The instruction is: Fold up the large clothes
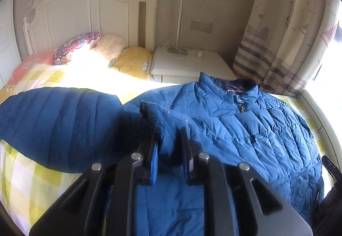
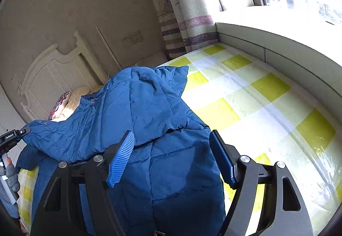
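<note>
A blue quilted jacket [image 1: 245, 129] lies front-up on the bed, its collar towards the nightstand. One sleeve [image 1: 59, 125] spreads out to the left. My left gripper [image 1: 170, 146] is shut on the cuff end [image 1: 154, 112] of that sleeve, lifted over the jacket's body. In the right wrist view the jacket [image 2: 149, 107] is humped, with a fold of it raised. My right gripper [image 2: 173, 150] stands open over the jacket's near edge, fabric lying between its blue pads [image 2: 121, 157] without being pinched. The left gripper [image 2: 12, 135] shows at the far left, holding the cuff.
The bed has a yellow-and-white checked sheet [image 2: 245, 97]. Pillows [image 1: 96, 48] lie by the white headboard [image 1: 85, 11]. A white nightstand [image 1: 188, 63] with a lamp stands beyond the collar. A curtain [image 1: 288, 33] and a window ledge [image 2: 277, 43] border the bed's far side.
</note>
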Action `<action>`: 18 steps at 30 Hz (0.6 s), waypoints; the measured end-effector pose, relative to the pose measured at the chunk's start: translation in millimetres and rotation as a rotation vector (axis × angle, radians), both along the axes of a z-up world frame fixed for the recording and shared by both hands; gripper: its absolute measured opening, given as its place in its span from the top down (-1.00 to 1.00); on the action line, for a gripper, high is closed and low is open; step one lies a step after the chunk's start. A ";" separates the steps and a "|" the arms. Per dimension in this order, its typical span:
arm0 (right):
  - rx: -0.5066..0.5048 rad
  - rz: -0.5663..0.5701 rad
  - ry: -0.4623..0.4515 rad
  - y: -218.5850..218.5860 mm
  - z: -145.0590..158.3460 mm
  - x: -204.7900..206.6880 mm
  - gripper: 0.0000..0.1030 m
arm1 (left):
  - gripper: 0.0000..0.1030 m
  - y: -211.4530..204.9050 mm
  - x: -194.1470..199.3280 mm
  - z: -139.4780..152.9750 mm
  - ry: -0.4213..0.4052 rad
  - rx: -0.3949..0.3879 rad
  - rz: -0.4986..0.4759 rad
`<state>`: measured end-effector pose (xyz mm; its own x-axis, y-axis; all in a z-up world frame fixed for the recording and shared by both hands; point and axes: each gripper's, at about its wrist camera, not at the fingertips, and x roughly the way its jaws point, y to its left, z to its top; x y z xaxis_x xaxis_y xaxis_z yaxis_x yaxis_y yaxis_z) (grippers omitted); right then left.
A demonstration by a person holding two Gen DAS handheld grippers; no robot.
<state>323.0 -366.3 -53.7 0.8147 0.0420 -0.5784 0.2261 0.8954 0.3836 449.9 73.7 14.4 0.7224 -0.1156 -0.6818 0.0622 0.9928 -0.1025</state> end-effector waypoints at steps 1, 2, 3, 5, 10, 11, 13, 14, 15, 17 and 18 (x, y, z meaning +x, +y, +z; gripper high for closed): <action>0.000 0.000 0.002 -0.2 -0.1 0.2 -0.37 | 0.61 9.8 -0.6 -8.3 0.027 -0.023 -0.012; -0.001 -0.001 0.003 -0.1 -0.1 0.4 -0.37 | 0.55 14.7 -2.1 -16.4 0.053 -0.023 -0.023; -0.001 -0.002 0.004 0.2 -0.4 0.2 -0.37 | 0.44 16.9 -3.2 -20.4 0.063 -0.007 -0.024; -0.002 -0.006 0.007 -0.2 -0.2 0.5 -0.37 | -0.05 20.2 -11.4 -18.1 0.019 0.025 0.002; -0.010 -0.010 0.018 0.9 -1.2 1.6 -0.37 | -0.54 15.9 -28.4 21.6 -0.184 -0.094 0.052; -0.013 -0.010 0.020 1.0 -1.6 1.8 -0.37 | -0.54 4.9 -22.6 23.3 -0.177 -0.074 0.042; -0.016 -0.012 0.021 1.3 -1.2 2.1 -0.37 | -0.53 -20.8 -6.9 13.0 -0.132 0.005 0.007; -0.016 -0.014 0.021 1.0 -1.1 2.0 -0.37 | -0.53 -31.6 1.2 2.7 -0.095 0.037 -0.018; -0.016 -0.017 0.020 0.5 -1.3 1.4 -0.37 | -0.45 -43.0 9.5 -11.7 -0.053 0.078 -0.029; -0.013 -0.020 0.016 -0.3 -1.6 0.2 -0.37 | -0.28 -54.3 22.6 -44.1 0.045 0.157 -0.028; -0.011 -0.018 0.015 -0.7 -1.7 0.2 -0.37 | -0.27 -55.7 26.9 -62.6 0.095 0.174 -0.029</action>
<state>323.2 -367.0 -55.4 0.8063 0.0209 -0.5912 0.2484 0.8950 0.3704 476.8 18.0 -48.3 0.6522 -0.0101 -0.7580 0.0891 0.9940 0.0635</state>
